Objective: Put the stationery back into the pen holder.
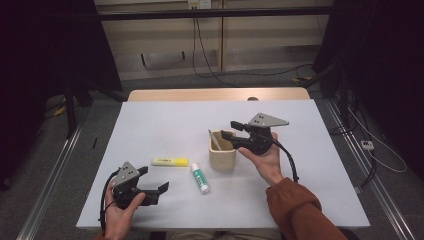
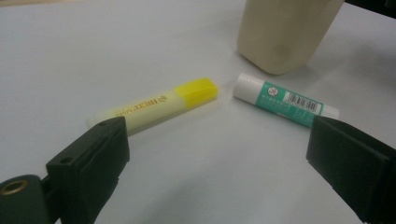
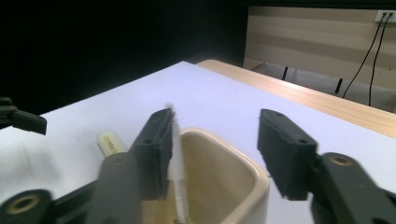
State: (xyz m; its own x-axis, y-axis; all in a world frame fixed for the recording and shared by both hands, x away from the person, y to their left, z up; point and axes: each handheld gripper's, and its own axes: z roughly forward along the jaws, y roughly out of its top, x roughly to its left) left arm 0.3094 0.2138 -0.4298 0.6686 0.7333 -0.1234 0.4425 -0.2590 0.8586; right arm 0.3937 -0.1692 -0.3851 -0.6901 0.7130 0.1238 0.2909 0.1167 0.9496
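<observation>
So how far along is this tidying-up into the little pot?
One slim pale pen already stands in the beige ceramic cup. The right gripper hangs over the cup's mouth, jaws apart, nothing pinched between them. Left to go, probably: the yellow highlighter and the white-and-green glue stick, both lying on the white table. The left gripper waits open nearby.
</observation>
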